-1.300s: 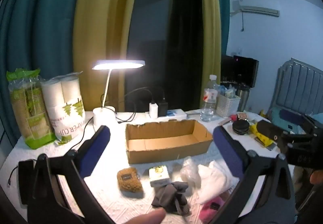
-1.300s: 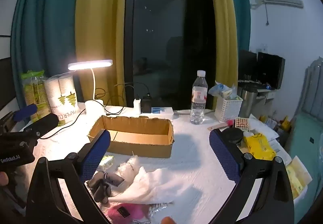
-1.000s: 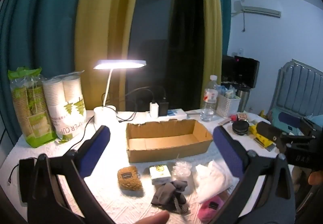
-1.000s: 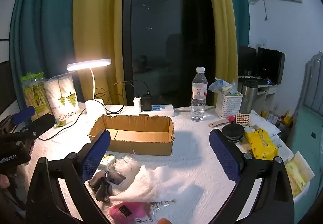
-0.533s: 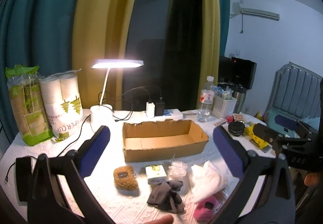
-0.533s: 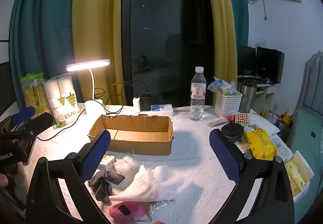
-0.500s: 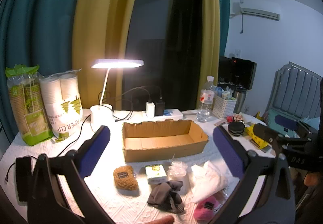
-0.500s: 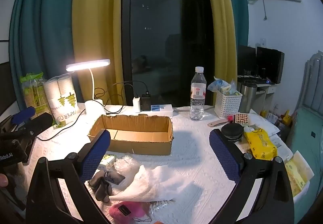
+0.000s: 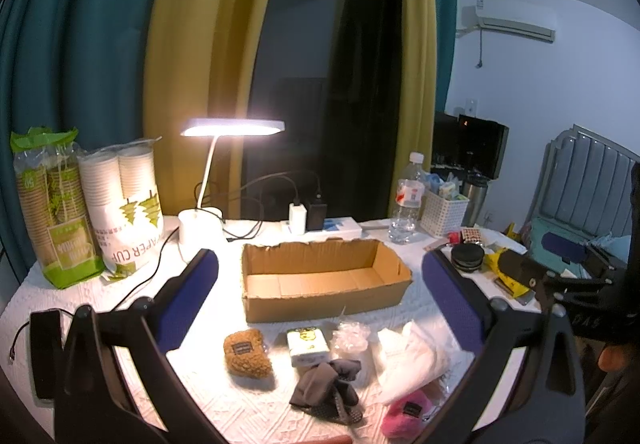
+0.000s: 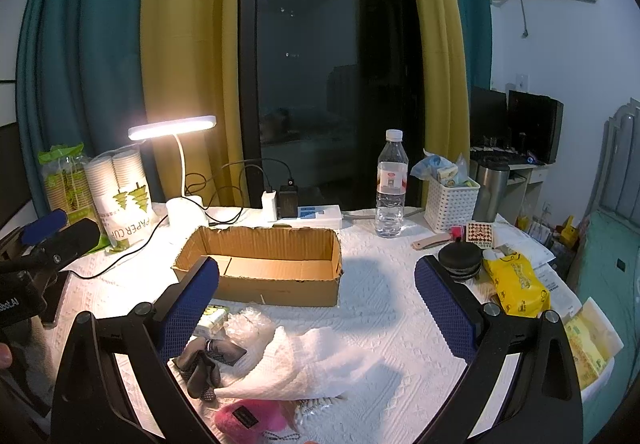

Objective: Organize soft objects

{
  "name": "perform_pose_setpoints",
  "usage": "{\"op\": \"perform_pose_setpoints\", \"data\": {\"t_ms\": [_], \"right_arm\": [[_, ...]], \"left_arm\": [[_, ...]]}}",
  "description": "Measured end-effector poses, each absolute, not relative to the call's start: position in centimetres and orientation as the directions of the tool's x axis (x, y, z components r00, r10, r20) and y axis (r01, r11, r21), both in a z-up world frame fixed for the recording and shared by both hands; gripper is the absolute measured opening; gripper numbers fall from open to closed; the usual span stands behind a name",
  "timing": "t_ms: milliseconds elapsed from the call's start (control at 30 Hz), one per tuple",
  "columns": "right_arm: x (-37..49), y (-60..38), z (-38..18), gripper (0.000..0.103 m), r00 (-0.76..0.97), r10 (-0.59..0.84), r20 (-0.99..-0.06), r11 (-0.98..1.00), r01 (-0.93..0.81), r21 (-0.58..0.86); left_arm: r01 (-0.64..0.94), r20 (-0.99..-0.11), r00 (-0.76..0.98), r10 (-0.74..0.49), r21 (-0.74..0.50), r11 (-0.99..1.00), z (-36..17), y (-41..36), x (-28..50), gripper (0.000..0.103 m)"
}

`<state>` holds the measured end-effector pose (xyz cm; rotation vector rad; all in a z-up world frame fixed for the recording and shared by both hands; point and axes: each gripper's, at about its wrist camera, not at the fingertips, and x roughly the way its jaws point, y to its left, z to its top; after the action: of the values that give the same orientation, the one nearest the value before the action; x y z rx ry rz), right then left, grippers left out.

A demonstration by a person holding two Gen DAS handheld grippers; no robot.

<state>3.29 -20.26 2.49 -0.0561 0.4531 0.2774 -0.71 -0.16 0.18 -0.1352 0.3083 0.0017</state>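
Left gripper point(image 9: 320, 284) and right gripper point(image 10: 316, 284) both hang above the table point(image 10: 380, 308), jaws spread wide, nothing held. Cardboard box point(image 9: 324, 280) sits mid-table, empty. Soft items lie in a row just in front of it: brown plush pouch point(image 9: 246, 354), grey socks point(image 9: 326, 390), white cloth point(image 10: 312, 368), pink plush pouch point(image 9: 404, 414). Yellow tissue pack point(image 9: 308, 340) and crumpled clear plastic point(image 9: 352, 336) sit between them.
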Motion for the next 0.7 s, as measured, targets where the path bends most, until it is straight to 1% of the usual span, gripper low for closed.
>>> {"op": "perform_pose_setpoints", "data": {"t_ms": [700], "right_arm": [[3.3,-20.22,2.53,0.1,0.861,0.252,-0.442,0.961,-0.277,0.009]], "left_arm": [[-0.027,-0.3,0.954,-0.019,-0.149,0.989,0.45,-0.1,-0.85,0.103]]}}
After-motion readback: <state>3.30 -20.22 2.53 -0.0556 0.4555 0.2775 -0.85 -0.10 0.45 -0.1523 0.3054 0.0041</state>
